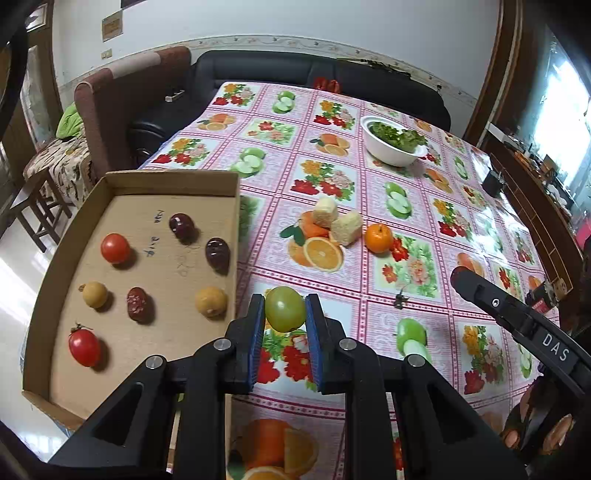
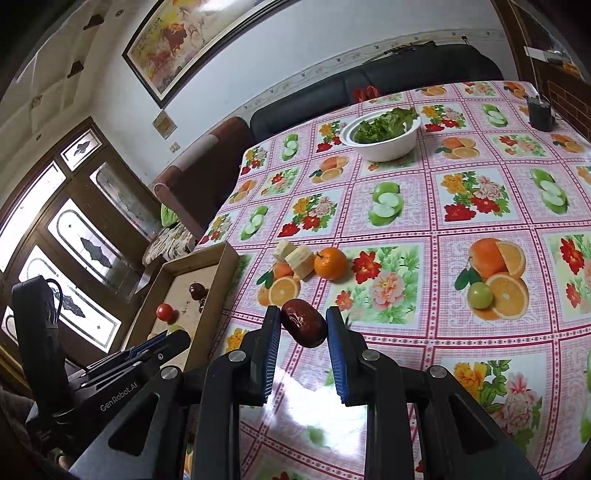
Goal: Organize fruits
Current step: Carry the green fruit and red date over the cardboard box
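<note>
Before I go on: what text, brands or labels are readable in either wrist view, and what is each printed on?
"DAS": white letters on the right gripper body, left wrist view.
"GenRobot.AI": on the left gripper body, right wrist view.
Blue handwriting on the cardboard tray floor: too scrawled to read.
Wall plaque: too blurred.
Framed painting inscription: too small.

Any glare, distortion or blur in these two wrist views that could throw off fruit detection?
Left wrist: fisheye bends the cardboard box edges; window blown out at far right; green grape in the left claw is sharp. Right wrist: bright glare patch on the tablecloth just under the right claw; red date sharp; printed fruit could pass for real.
</note>
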Motion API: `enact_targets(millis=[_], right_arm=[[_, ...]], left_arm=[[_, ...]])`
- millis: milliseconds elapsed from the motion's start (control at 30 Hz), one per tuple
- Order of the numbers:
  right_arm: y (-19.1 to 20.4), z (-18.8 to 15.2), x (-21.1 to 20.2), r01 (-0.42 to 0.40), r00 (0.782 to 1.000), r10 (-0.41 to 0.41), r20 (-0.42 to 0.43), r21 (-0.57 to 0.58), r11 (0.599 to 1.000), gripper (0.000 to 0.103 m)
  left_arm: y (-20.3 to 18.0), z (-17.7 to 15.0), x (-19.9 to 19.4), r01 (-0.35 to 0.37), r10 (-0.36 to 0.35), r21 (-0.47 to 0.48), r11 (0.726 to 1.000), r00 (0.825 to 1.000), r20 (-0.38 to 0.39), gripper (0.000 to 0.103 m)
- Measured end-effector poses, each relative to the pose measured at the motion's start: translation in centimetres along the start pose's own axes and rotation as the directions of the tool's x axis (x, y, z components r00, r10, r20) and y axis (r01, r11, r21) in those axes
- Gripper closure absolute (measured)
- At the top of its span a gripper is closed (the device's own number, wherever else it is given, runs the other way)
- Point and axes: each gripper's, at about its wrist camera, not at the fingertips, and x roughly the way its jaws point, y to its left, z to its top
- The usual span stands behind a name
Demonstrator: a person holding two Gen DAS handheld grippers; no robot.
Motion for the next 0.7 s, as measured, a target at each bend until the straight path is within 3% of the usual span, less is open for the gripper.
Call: enact_targets(millis=[700], right_arm=[[7.2,0.4,5.2,-0.078,0.994,0.066,-0.092,-0.136,0.988,0.078]], left_arm=[[8.3,0.3,0.1,-0.099,0.099,-0.117,0.988,0.995,-0.006,0.084]])
